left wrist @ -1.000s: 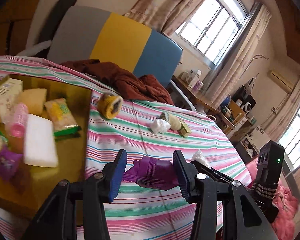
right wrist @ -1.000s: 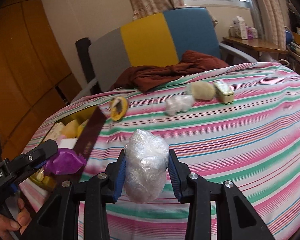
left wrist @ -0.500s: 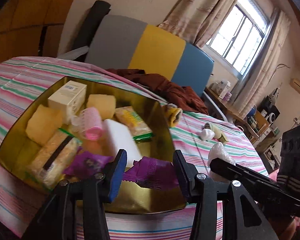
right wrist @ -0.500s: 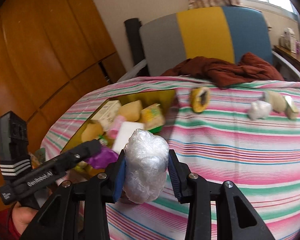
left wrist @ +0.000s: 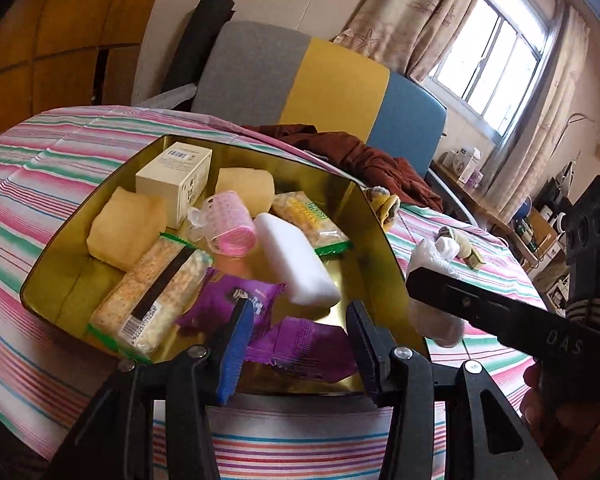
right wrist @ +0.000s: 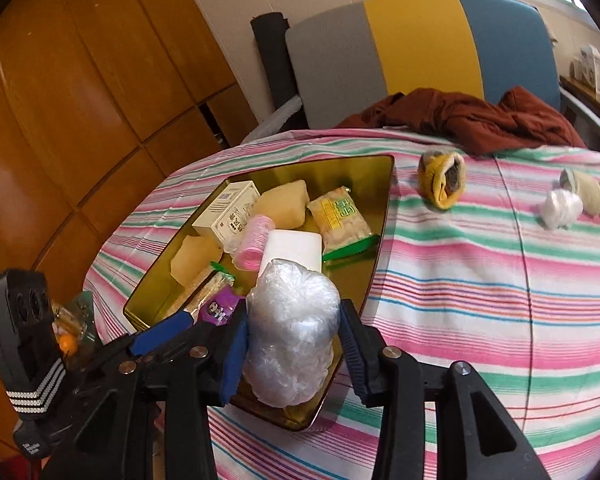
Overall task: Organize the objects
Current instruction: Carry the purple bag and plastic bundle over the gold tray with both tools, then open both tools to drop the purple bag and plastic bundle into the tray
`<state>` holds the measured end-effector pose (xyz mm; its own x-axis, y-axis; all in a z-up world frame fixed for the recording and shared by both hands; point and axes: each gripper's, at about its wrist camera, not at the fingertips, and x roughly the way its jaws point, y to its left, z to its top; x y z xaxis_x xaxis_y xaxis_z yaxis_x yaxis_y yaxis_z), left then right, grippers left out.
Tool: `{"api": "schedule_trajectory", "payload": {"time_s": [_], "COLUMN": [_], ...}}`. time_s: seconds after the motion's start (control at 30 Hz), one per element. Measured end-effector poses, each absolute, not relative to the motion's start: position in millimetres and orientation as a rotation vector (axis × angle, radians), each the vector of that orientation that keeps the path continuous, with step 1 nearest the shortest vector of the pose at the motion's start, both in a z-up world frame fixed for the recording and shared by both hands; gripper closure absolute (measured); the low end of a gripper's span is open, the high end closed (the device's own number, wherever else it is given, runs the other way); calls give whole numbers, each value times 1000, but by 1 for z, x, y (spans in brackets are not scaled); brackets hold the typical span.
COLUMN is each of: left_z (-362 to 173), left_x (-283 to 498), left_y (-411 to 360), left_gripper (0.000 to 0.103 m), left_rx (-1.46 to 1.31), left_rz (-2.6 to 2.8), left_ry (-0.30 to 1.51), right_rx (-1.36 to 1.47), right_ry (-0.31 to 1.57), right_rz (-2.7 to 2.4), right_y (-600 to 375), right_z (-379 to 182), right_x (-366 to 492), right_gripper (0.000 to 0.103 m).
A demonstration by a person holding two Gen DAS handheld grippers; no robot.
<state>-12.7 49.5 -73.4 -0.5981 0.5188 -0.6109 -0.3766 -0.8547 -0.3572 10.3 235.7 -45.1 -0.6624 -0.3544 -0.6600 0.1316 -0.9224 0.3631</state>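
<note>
Left gripper (left wrist: 296, 334): jaws apart over the gold tin's (right wrist: 384, 216) near corner; purple packet (left wrist: 304, 346) between them, probably loose already, contact unclear. Right gripper (right wrist: 294, 338): clamped on a clear plastic bundle (right wrist: 292, 332), poised above the tin's near rim. Step: depositing. Next: lower the bundle inside the tin, release, then fetch the yellow roll (right wrist: 442, 184) from the striped cloth (right wrist: 480, 288).

A gold tray (left wrist: 76, 276) on the striped cloth holds a cream box (left wrist: 174, 182), a pink roller (left wrist: 228, 226), a white block (left wrist: 296, 266) and wrapped snacks. At its near edge lies a purple packet (left wrist: 304, 350). A clear plastic bundle (right wrist: 292, 332) hangs above the near right corner.
</note>
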Motion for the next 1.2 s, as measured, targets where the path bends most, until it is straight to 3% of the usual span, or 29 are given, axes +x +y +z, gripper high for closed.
{"api": "schedule_trajectory", "payload": {"time_s": [0.13, 0.2, 0.37, 0.53, 1.03, 1.2], "left_z": [-76, -75, -70, -57, -59, -57], "left_x": [-14, -14, -11, -5, -7, -4], "left_y": [45, 42, 32, 22, 9, 26], "left_gripper": [55, 51, 21, 2, 0, 0], "left_rx": [-1029, -1026, -1005, -937, -993, -978], "left_rz": [2433, 2437, 2481, 2574, 2644, 2596], "left_ry": [-275, -304, -396, -442, -555, -484], "right_rx": [1133, 1131, 1136, 1115, 1094, 1113], "right_ry": [-432, -437, -440, -398, -520, -536], "right_rz": [-2617, -2623, -2608, -2614, -2681, -2713], "right_y": [240, 242, 241, 235, 274, 291], "right_z": [-47, -47, -47, -43, -45, -49], "right_x": [12, 14, 12, 10, 22, 25], "right_gripper": [57, 57, 54, 41, 41, 41]}}
